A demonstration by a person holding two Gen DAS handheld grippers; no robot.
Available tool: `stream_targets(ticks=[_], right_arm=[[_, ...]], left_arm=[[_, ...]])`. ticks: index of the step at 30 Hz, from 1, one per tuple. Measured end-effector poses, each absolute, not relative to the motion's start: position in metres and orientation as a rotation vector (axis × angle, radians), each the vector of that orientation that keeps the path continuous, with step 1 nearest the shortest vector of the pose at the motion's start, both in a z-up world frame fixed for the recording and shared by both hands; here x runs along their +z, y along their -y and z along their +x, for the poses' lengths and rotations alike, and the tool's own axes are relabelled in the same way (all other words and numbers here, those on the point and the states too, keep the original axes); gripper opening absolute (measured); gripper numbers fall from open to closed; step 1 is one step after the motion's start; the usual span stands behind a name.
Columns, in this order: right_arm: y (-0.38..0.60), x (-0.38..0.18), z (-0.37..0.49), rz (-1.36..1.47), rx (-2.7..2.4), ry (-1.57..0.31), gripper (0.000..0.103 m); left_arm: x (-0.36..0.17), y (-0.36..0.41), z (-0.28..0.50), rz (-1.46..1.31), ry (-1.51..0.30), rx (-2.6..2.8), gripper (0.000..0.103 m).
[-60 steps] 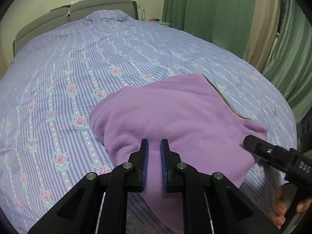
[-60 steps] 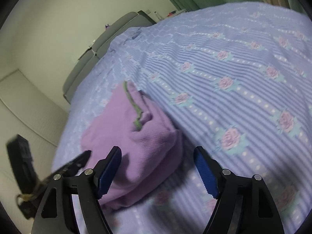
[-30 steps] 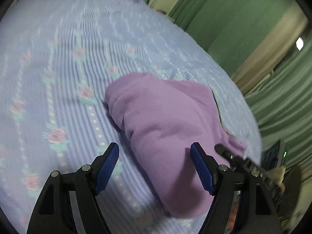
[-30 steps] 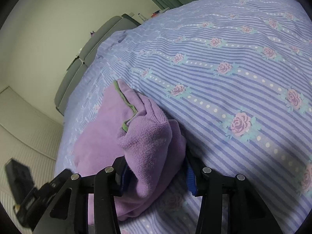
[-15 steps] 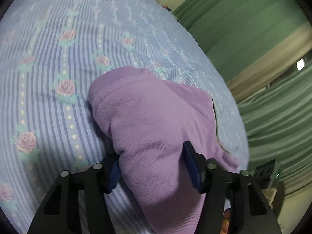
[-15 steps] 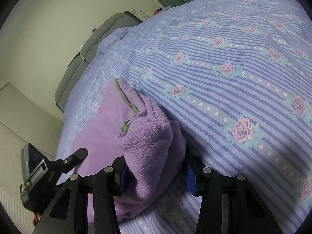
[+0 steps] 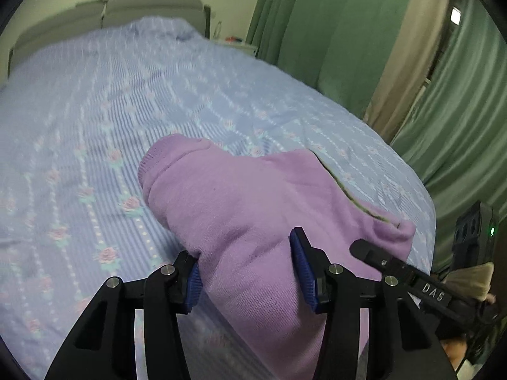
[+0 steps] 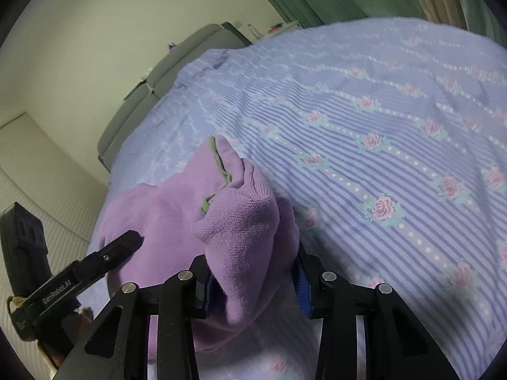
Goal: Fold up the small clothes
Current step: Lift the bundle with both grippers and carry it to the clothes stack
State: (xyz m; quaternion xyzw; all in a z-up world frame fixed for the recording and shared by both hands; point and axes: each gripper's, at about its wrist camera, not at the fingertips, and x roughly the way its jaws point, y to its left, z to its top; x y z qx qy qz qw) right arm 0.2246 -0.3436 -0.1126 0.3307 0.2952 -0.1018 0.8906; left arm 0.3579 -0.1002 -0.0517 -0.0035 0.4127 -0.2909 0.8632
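Where two seconds ago the left gripper (image 7: 247, 274) was pinched nearly closed at the near edge and the right gripper (image 8: 253, 277) stood wide apart, both now clamp the folded purple garment (image 7: 253, 199), one at each end. Its blue ribbed pads (image 7: 302, 267) squeeze a thick roll of fleece on the left; on the right the jaws bite a bunched knit corner, with the other tool's black finger at nine o'clock. The bundle has been pulled closer to both cameras since then and looks lifted at the near side, though whether it has left the bed I can't tell. Soft, fuzzy fabric, a thin green trim (image 8: 218, 161) along one seam, rounded folds. It sits at the near edge of the lilac striped, rose-printed bedspread (image 7: 95, 110), grey padded headboard (image 7: 126, 6) at twelve o'clock, pleated green curtains (image 7: 348, 31) at two.
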Motion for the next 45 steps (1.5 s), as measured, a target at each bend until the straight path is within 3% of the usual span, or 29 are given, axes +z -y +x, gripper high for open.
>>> stream_targets(ticks=[22, 45], right_arm=[[0.163, -0.003, 0.141, 0.471, 0.044, -0.485, 0.04], [-0.082, 0.017, 0.182, 0.315, 0.34, -0.493, 0.04]], left_arm=[[0.062, -0.067, 0.213, 0.009, -0.565, -0.373, 0.05], [0.1, -0.283, 0.171, 0.178, -0.497, -0.102, 0.049]])
